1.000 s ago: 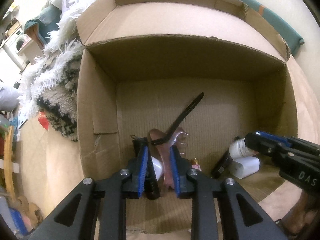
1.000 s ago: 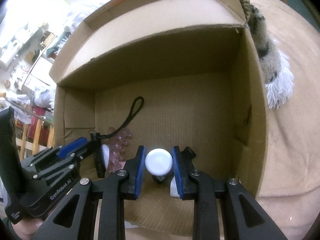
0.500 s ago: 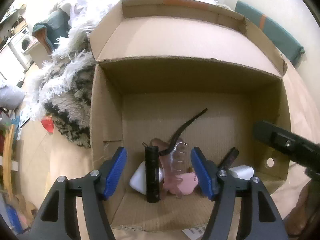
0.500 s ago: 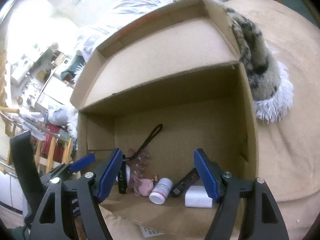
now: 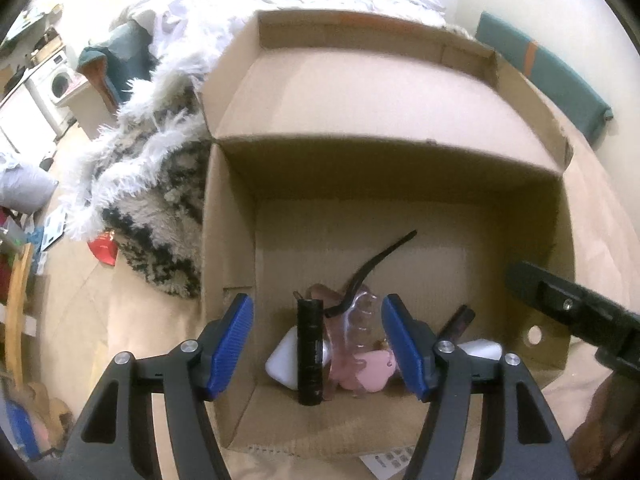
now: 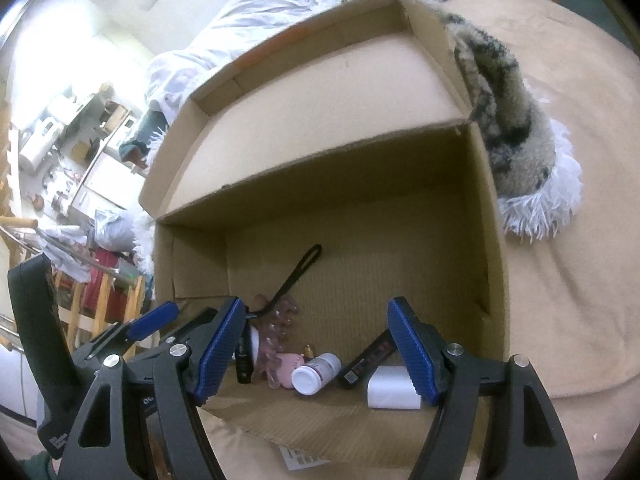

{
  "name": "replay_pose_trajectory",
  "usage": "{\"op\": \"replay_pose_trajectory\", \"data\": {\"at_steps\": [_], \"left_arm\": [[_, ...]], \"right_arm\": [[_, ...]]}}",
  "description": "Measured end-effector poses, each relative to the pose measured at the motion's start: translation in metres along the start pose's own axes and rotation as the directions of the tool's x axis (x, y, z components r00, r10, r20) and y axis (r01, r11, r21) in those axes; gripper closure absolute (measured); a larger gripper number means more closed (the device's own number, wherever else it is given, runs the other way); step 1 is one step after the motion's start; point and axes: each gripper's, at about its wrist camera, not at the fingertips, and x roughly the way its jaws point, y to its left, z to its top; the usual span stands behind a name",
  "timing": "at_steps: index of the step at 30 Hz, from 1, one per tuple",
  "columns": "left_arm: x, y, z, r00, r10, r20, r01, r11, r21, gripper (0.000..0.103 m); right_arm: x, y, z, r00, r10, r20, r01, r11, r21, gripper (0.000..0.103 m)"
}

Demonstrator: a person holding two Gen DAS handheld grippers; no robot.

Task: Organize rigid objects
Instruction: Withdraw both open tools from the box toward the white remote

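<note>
A: Claws?

B: Both spread wide, nothing between the pads. Left claw [image 5: 316, 344] hovers over the lower middle of its frame, above the black flashlight [image 5: 309, 354] lying in the cardboard box [image 5: 228, 240]. Right claw [image 6: 316, 350] hovers at lower center of its view, above the pill bottle [image 6: 316, 372].

A: Where's the stuff?

B: All at the near wall of the box, bottom of both frames. Flashlight lies beside a white wedge-shaped piece [image 5: 282, 364], touching it. Pink clear hair clip [image 5: 360, 340] is just right of the flashlight, with a pink round thing [image 5: 374, 366] below it. A black strap [image 5: 376, 268] curls up toward the middle of the box floor. In the right view, a dark slim stick-shaped thing [image 6: 366, 358] leans next to a white block [image 6: 394, 392], lower right.

A: Why bunched there?

B: My guess: the near edge is the easiest drop spot, so things cluster. Bottle lies on its side, cap toward the camera, so it could roll.

A: Stage?

B: Looks like items are in, and both claws are free for another pick. Box sits on a tan bed cover [image 6: 560, 320].
</note>
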Motion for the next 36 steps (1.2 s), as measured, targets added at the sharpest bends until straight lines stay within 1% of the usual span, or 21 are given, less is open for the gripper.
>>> {"op": "replay_pose_trajectory", "data": {"at_steps": [4,7,9,13,15,17,19,22,25,32,34,36], "left_arm": [[-0.008,0.004,0.0,1.0,-0.025,-0.011,0.025,0.999,-0.023,0.039],[-0.017,0.009,-0.001,1.0,-0.016,-0.025,0.015,0.998,-0.053,0.039],[-0.028,0.014,-0.004,1.0,-0.015,-0.017,0.014,0.997,-0.08,0.039],[-0.048,0.025,-0.011,1.0,-0.003,-0.002,0.003,0.995,-0.101,0.039],[-0.057,0.032,-0.018,1.0,0.006,0.001,-0.006,0.993,-0.117,0.039],[-0.063,0.037,-0.025,1.0,0.016,-0.003,-0.016,0.992,-0.125,0.039],[-0.068,0.039,-0.031,1.0,0.017,-0.008,-0.018,0.992,-0.122,0.039],[-0.078,0.042,-0.041,1.0,0.028,0.005,-0.028,0.993,-0.112,0.039],[-0.083,0.043,-0.049,0.999,0.033,0.009,-0.032,0.994,-0.106,0.039],[-0.077,0.043,-0.075,0.999,0.028,-0.027,-0.03,0.995,-0.094,0.039],[-0.075,0.042,-0.079,1.0,0.017,-0.023,-0.019,0.996,-0.091,0.039],[-0.072,0.041,-0.085,1.0,0.023,-0.017,-0.024,0.996,-0.083,0.039]], "right_arm": [[-0.01,-0.003,-0.003,1.0,0.005,0.017,-0.005,1.0,0.012,0.025],[-0.02,-0.006,-0.007,0.999,0.015,0.029,-0.016,0.999,0.031,0.025],[-0.028,-0.007,-0.011,0.999,0.02,0.037,-0.021,0.999,0.038,0.025],[-0.044,-0.006,-0.019,0.998,0.037,0.055,-0.039,0.999,0.035,0.025],[-0.047,-0.005,-0.023,0.998,0.039,0.046,-0.041,0.998,0.037,0.025],[-0.046,0.0,-0.024,0.999,0.04,0.012,-0.04,0.999,0.023,0.025],[-0.052,0.006,-0.026,0.999,0.039,0.017,-0.039,0.999,0.005,0.025],[-0.062,0.013,-0.032,0.999,0.045,0.027,-0.045,0.999,-0.012,0.025],[-0.066,0.015,-0.044,0.999,0.035,0.011,-0.034,0.999,-0.02,0.025],[-0.07,0.004,-0.07,1.0,0.016,-0.016,-0.016,1.0,0.013,0.025],[-0.068,-0.001,-0.076,1.0,0.002,-0.027,-0.002,1.0,0.021,0.025],[-0.062,-0.006,-0.08,0.999,-0.023,-0.042,0.025,0.999,0.027,0.025]]}}
